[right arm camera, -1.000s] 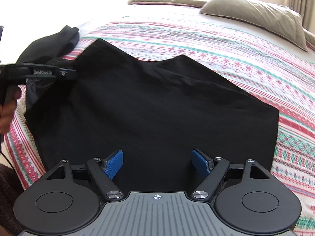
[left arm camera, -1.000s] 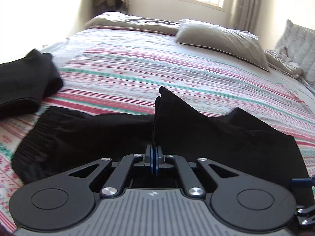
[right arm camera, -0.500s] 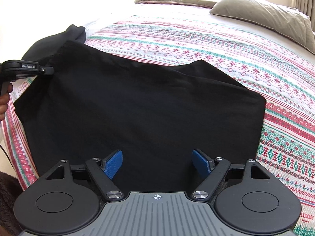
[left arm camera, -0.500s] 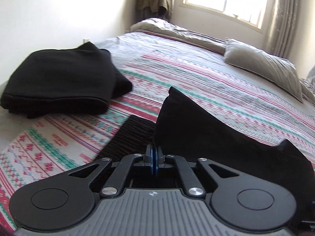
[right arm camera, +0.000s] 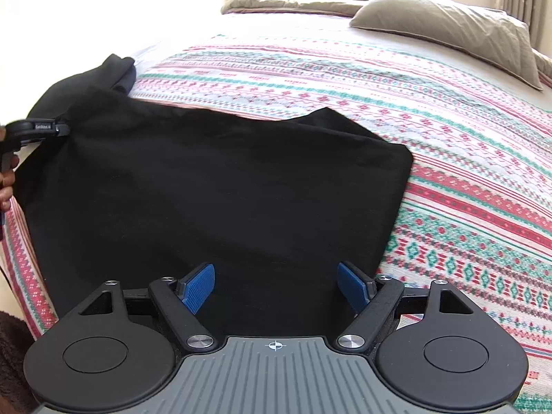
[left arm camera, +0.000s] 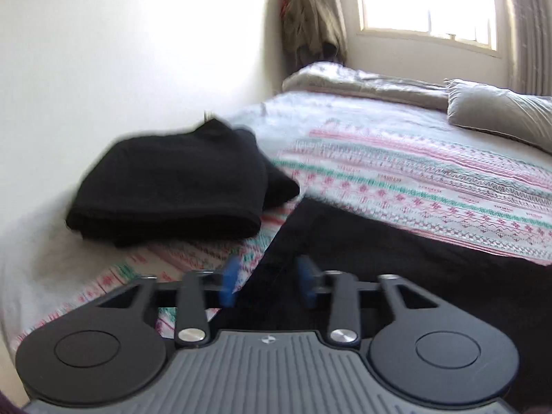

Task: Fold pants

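I have the pants [right arm camera: 214, 186] lying folded over as a broad black slab at the near edge of the bed [right arm camera: 465, 186], directly ahead of and under my right tongs [right arm camera: 276, 288], with their long axis running side to side across my view, from the bed's near left corner toward its middle. My right tongs stand wide apart with nothing between the blue pads [right arm camera: 198, 288], hovering just over the pants' near edge. My left tongs [left arm camera: 267, 284] are opening at this moment; the left edge of the pants [left arm camera: 379, 269] runs into the gap between the pads, but the pads do not press on it as far as I can tell, the view being blurred. In the right wrist view the left tongs [right arm camera: 51, 127] sit at the pants' far left corner, so my left hand [right arm camera: 7, 183] is nearer that end and the right tongs nearer the middle and right end. I judge the next fold turns on that left-to-right axis: one short end carried over to the other. The cloth looks soft, matte and limp, lying mostly flat with a slight hump along its far edge. Just beyond the left corner sits a folded black garment [left arm camera: 179, 186], thick and plush. The bedspread is woven in red, green and white bands; a grey pillow [right arm camera: 448, 24] lies at the far side.
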`<state>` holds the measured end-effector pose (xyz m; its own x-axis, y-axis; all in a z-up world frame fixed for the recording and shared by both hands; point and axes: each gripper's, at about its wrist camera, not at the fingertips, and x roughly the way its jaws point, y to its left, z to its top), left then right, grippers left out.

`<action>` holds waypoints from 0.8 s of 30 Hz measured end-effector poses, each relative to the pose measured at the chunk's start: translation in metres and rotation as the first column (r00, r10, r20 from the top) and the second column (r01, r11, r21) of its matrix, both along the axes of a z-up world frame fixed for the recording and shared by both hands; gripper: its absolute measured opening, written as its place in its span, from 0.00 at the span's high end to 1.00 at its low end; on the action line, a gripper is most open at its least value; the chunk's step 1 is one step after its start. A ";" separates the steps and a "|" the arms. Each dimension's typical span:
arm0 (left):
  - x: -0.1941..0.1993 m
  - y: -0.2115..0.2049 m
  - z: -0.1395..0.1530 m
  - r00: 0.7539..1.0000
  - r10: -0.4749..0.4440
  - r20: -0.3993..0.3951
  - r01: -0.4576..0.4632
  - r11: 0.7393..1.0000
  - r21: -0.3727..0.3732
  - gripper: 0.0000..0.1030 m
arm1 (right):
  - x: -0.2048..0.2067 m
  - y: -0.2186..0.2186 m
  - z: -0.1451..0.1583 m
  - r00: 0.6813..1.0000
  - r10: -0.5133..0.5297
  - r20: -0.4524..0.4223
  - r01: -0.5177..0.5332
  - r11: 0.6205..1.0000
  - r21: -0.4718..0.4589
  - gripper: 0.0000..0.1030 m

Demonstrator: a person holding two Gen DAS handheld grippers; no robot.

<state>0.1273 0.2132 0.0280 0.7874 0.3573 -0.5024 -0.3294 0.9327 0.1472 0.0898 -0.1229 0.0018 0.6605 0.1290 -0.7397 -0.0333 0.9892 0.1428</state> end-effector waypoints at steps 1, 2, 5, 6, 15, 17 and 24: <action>-0.007 -0.005 0.005 0.999 -0.024 0.025 0.023 1.000 0.009 0.31 | -0.002 -0.003 0.001 1.000 -0.003 0.002 0.003 1.000 0.002 0.22; -0.013 -0.011 0.008 0.998 -0.054 0.041 0.054 0.999 0.001 0.27 | -0.005 -0.007 0.001 1.000 -0.006 0.001 0.006 1.000 0.007 0.22; -0.032 -0.031 0.012 0.980 -0.188 0.059 0.191 0.980 -0.057 0.18 | -0.012 -0.019 -0.002 0.999 -0.020 -0.025 0.021 0.998 0.055 0.22; -0.037 -0.040 0.011 0.969 -0.241 0.053 0.244 0.967 -0.070 0.16 | -0.014 -0.023 -0.004 0.999 -0.022 -0.041 0.025 0.997 0.077 0.22; -0.063 -0.120 -0.021 0.825 -0.563 -0.049 0.561 0.826 -0.049 0.12 | -0.047 -0.048 -0.020 0.991 0.016 -0.131 0.032 0.932 0.360 0.39; -0.069 -0.127 -0.026 0.793 -0.606 -0.061 0.602 0.795 -0.071 0.12 | -0.053 -0.051 -0.026 0.989 0.038 -0.144 0.027 0.906 0.423 0.41; -0.076 -0.141 -0.041 0.708 -0.699 -0.104 0.684 0.715 -0.144 0.12 | -0.066 -0.059 -0.037 0.981 0.100 -0.168 0.007 0.839 0.544 0.57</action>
<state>0.0511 0.0726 -0.0132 0.7141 -0.3100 -0.6276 0.4307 0.9014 0.0448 0.0237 -0.1817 -0.0348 0.5041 0.5698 -0.6490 0.0024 0.7506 0.6608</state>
